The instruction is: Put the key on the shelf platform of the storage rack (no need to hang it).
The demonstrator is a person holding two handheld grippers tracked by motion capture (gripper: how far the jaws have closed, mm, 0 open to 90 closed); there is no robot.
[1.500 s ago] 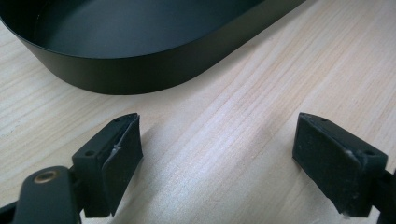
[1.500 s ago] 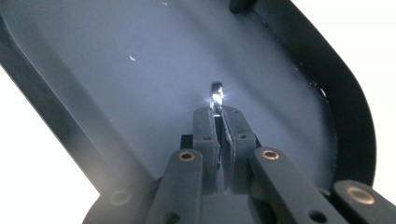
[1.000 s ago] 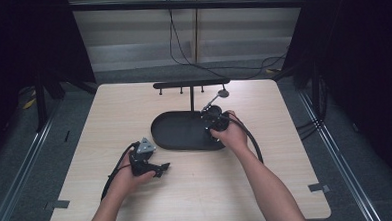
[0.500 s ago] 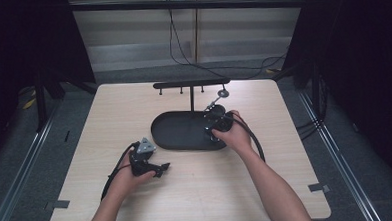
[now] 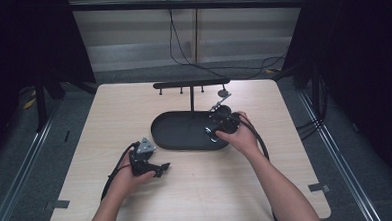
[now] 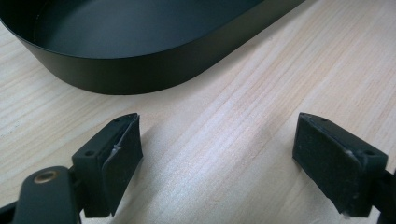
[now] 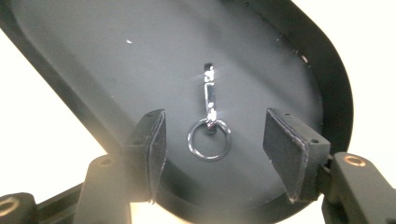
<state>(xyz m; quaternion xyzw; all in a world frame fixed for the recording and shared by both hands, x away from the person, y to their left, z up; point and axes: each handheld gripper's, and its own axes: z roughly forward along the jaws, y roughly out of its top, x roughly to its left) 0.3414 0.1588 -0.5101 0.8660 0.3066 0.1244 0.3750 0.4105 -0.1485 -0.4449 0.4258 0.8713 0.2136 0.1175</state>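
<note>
A silver key ring with a clasp (image 7: 209, 135) lies flat on the floor of the black oval tray (image 5: 177, 134). My right gripper (image 7: 215, 128) hovers just above it, open, with the ring between its two pads and touching neither. In the high view the right gripper (image 5: 217, 128) is over the tray's right end. The left gripper (image 5: 162, 168) rests low over the table in front of the tray's near left rim (image 6: 140, 74). It stands open (image 6: 219, 135) with only bare wood between its pads.
Behind the tray a black rack (image 5: 190, 83) with short pegs stands on a thin post. A small dark piece with a silvery link (image 5: 221, 97) hangs by the rack's right end. Bare wooden table (image 5: 197, 190) lies in front of the tray.
The right gripper has shifted slightly nearer over the tray's right end. The left gripper has stayed in place.
</note>
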